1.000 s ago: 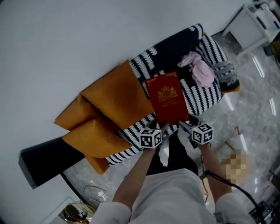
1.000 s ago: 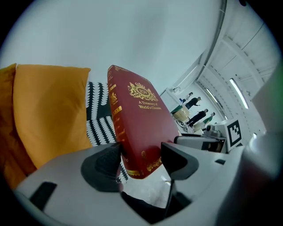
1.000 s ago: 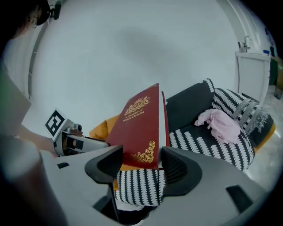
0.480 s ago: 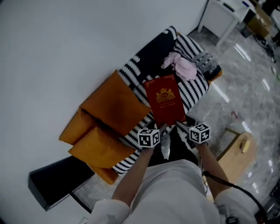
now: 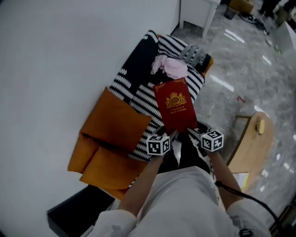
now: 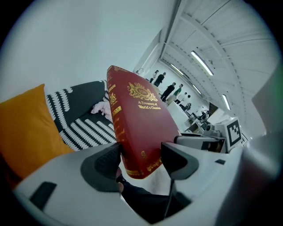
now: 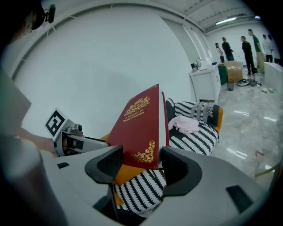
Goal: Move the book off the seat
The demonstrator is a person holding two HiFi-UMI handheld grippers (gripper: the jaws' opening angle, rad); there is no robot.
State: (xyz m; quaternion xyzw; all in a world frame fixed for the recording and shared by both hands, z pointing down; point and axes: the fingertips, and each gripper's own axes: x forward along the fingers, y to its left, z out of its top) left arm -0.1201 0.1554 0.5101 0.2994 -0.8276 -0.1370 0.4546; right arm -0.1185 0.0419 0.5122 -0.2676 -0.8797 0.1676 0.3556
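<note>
A dark red hardback book (image 5: 175,109) with gold print hangs in the air over the front edge of the seat, a sofa under a black-and-white striped cover (image 5: 138,90). My left gripper (image 5: 172,135) is shut on the book's near left corner and my right gripper (image 5: 190,133) on its near right corner. In the left gripper view the book (image 6: 137,128) stands upright, spine toward the camera, between the jaws of that gripper (image 6: 140,161). In the right gripper view its front cover (image 7: 140,126) rises between the jaws of the right gripper (image 7: 139,167).
Orange cushions (image 5: 113,127) lie on the sofa's left half and a pink cloth (image 5: 170,67) on its far end. A round wooden table (image 5: 252,148) stands at the right, a white cabinet (image 5: 196,11) beyond the sofa. Several people (image 7: 247,46) stand far off.
Both grippers have kept hold of the book. The sofa has slid up and left in the head view, so the book now hangs nearer its front edge, and the wooden table has come into view.
</note>
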